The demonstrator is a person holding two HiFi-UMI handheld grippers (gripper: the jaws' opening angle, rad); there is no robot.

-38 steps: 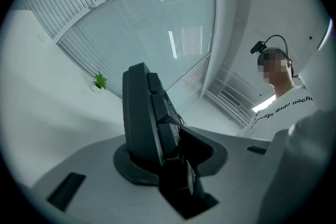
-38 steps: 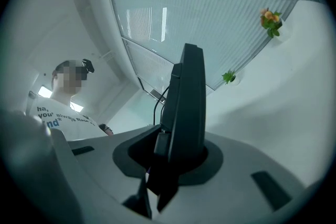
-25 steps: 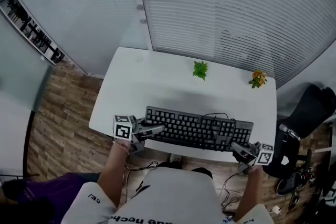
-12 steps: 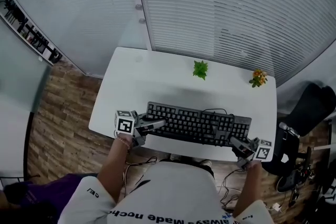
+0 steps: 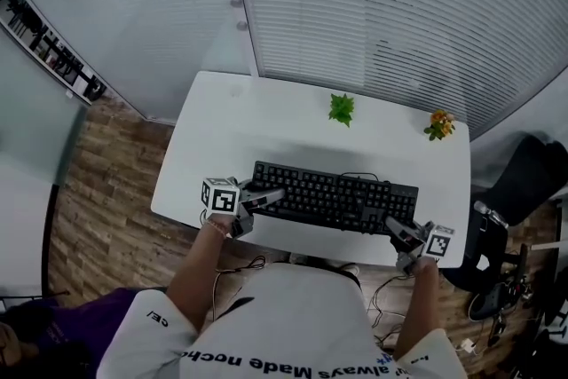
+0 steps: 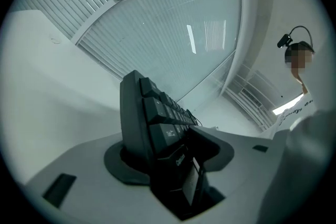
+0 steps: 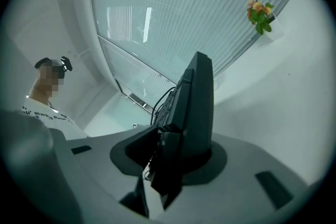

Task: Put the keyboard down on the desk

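Keyboard (image 5: 335, 198), flat black plastic slab, on smooth white desk (image 5: 266, 120).

You are easing the black plastic keyboard (image 5: 335, 198) a little farther in from the near edge of the white rectangular counter (image 5: 266, 115), so more bare top is showing in front of it than a second ago. Your left tool (image 5: 269, 194) is opening its jaws widely around the keyboard's left end, loosening the hold it had. Your right tool (image 5: 397, 229) is only beginning to open, with its pads still touching the keyboard's right end.
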